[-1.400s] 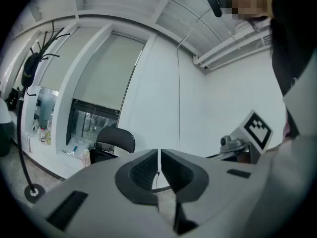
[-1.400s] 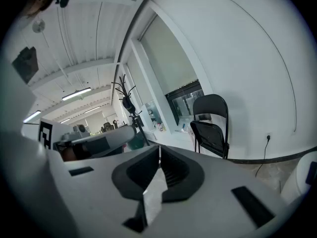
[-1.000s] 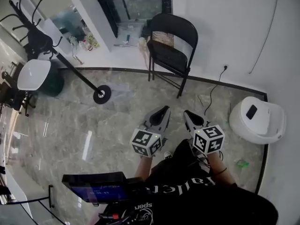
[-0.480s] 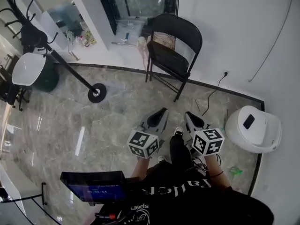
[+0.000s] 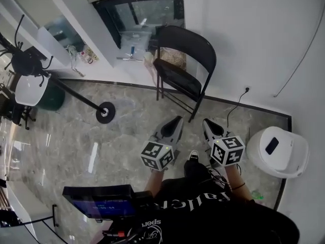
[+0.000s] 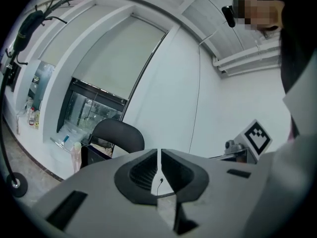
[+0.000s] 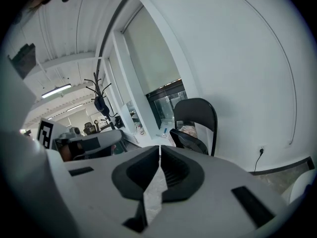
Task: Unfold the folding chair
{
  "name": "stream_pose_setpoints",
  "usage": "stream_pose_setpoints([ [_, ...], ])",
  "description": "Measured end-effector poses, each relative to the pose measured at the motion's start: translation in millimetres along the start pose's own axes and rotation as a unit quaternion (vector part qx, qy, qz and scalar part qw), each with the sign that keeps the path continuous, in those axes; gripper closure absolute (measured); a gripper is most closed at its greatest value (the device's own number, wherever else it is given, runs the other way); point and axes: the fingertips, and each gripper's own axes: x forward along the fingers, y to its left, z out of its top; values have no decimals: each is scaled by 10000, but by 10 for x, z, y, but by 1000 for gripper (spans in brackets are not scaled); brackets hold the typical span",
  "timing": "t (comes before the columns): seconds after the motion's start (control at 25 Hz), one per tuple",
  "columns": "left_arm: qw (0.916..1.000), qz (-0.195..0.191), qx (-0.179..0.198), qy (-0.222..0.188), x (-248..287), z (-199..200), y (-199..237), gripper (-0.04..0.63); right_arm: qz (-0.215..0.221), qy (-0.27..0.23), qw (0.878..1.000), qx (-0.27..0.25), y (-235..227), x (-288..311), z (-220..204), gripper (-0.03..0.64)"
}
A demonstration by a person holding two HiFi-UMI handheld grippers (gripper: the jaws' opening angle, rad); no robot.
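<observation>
Black folding chair [image 5: 177, 78] stands well beyond left claw [image 5: 177, 119] and right claw [image 5: 207, 122].

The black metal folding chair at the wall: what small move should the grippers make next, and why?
Probably bring both closer to the black metal folding chair: the left gripper and right gripper hang short of it, jaws shut and empty.
</observation>
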Motion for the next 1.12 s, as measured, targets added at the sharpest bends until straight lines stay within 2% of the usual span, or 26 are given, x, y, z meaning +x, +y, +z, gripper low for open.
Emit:
stream_pose_setpoints([
  [0.24, 9993, 239, -121, 241, 537, 4, 253, 589, 137, 75, 9999, 26, -510, 424, 316, 594],
  [0.56, 9979, 313, -365, 439, 1064, 5, 637, 586, 111, 182, 9997, 99, -852, 844, 507, 594],
  [0.76, 9959, 215, -645, 588, 1442, -16, 993, 485, -25, 212, 9997, 155, -1061, 1161, 633, 594],
  [1.12, 9910, 64, -917, 969, 2058, -8, 1766, 477, -375, 89, 9992, 86, -1385, 1792, 1153, 594],
])
